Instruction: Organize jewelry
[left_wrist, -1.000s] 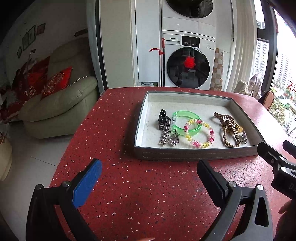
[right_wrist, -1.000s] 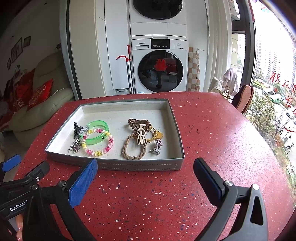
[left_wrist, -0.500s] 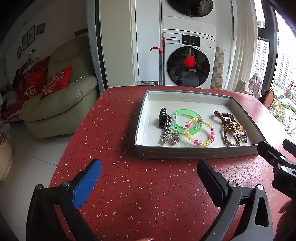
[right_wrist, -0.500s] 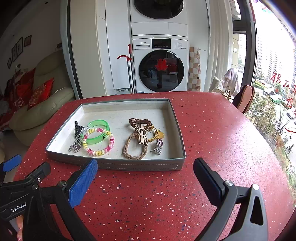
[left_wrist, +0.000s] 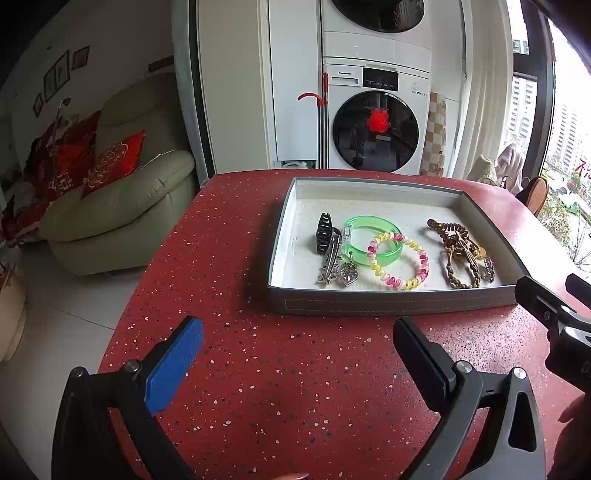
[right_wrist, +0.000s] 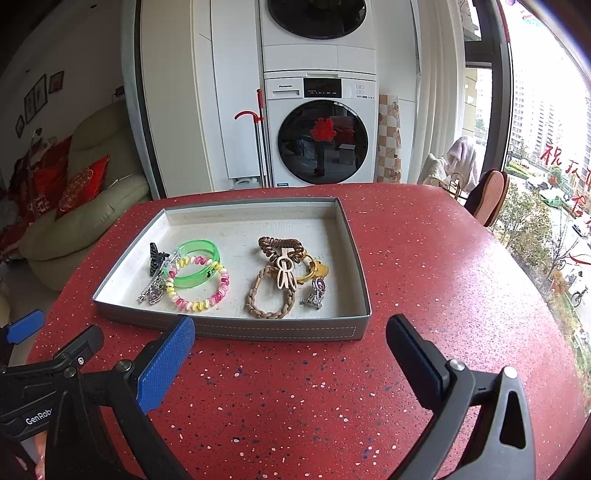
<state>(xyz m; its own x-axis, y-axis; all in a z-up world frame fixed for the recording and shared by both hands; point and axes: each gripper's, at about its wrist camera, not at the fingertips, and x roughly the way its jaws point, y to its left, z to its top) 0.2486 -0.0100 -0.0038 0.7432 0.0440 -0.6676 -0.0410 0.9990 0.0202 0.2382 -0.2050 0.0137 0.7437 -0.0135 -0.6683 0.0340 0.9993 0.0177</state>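
A grey tray (left_wrist: 388, 306) (right_wrist: 280, 332) with a white floor sits on the red speckled table. In its left half lie a black claw clip (left_wrist: 324, 232) (right_wrist: 155, 256), a silver hair clip with a heart charm (left_wrist: 334, 266) (right_wrist: 153, 290), a green bangle (left_wrist: 373, 240) (right_wrist: 197, 264) and a pink-yellow coil band (left_wrist: 400, 260) (right_wrist: 199, 284). To the right lie a brown coil tie (right_wrist: 280, 245), a beige claw clip (right_wrist: 284, 273), a braided band (left_wrist: 461, 269) (right_wrist: 266, 299), a yellow piece (right_wrist: 317, 269) and a small charm (right_wrist: 316, 291). My left gripper (left_wrist: 299, 350) and right gripper (right_wrist: 291, 354) stand open and empty before the tray's near wall.
The table (right_wrist: 424, 258) drops off at its left edge toward a tiled floor and a beige sofa (left_wrist: 122, 210). A stacked washer (right_wrist: 321, 140) stands behind. A chair back (right_wrist: 489, 197) and a window are at the right. Each gripper shows in the other's view.
Both views have drawn back slightly from the tray. Nothing in the tray has moved and both grippers stay open.
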